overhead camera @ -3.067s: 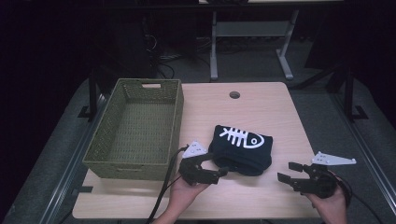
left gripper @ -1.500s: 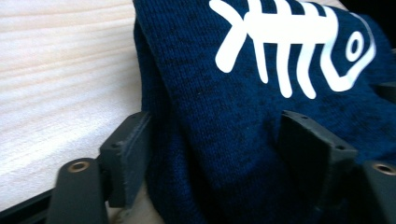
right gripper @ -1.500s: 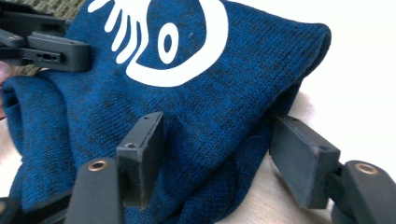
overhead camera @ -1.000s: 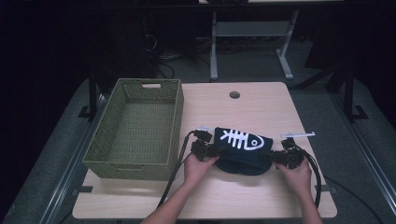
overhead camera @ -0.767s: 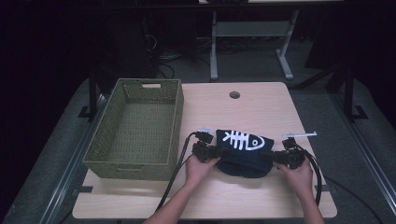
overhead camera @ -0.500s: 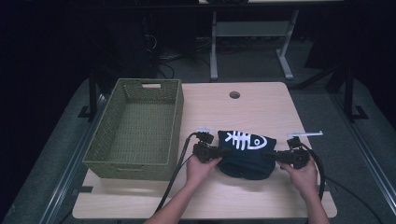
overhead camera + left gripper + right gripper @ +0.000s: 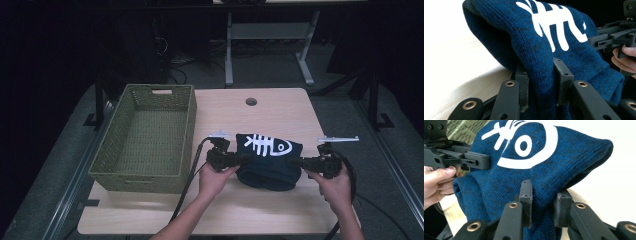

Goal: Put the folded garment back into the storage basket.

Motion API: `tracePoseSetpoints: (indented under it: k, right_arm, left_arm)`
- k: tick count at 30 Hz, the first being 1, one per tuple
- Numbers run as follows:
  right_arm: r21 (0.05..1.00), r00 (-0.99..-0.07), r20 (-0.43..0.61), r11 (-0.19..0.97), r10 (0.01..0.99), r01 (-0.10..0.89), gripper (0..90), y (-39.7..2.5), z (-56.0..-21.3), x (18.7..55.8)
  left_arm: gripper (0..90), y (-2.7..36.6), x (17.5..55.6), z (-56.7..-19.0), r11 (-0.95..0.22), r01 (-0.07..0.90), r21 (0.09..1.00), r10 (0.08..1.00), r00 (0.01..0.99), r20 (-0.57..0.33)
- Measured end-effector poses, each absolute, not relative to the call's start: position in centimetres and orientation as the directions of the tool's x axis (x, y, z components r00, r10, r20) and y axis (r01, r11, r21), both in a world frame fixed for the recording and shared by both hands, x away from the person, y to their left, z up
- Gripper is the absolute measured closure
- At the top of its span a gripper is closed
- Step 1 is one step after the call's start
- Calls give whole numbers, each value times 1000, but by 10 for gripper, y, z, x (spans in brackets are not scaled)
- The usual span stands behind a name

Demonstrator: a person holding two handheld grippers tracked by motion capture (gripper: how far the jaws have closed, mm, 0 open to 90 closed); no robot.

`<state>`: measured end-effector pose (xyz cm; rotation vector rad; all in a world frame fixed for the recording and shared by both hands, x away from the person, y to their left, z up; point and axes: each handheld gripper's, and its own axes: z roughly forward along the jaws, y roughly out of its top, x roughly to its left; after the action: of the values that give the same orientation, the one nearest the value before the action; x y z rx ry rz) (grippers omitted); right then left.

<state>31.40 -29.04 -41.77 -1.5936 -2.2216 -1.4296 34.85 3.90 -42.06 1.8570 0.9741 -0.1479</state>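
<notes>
Two grippers pinch a folded sweater at either end, near the table's front edge.

The left gripper (image 7: 241, 159) and right gripper (image 7: 295, 162) each clamp a fold of the navy fish-skeleton sweater (image 7: 268, 157), its long axis running left to right between them, the fish's head pointing right. The wicker basket (image 7: 145, 135) lies to the left, nearer the left hand (image 7: 216, 177).

Green woven basket (image 7: 145, 135) — table's (image 7: 280, 107) left side
</notes>
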Motion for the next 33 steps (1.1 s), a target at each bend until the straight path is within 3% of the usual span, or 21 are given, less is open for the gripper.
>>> tracePoseSetpoints:
  k: [20, 33]
  right_arm:
    - [691, -522, 510, 36, 684, 722, 730, -289, -371, 310]
    - [704, -548, 515, 40, 659, 709, 730, -279, -351, 311]
  left_arm:
    - [701, 50, 345, -370, -175, 619, 766, 514, 721, -465]
    - [701, 69, 347, -348, -160, 629, 761, 491, 720, -491]
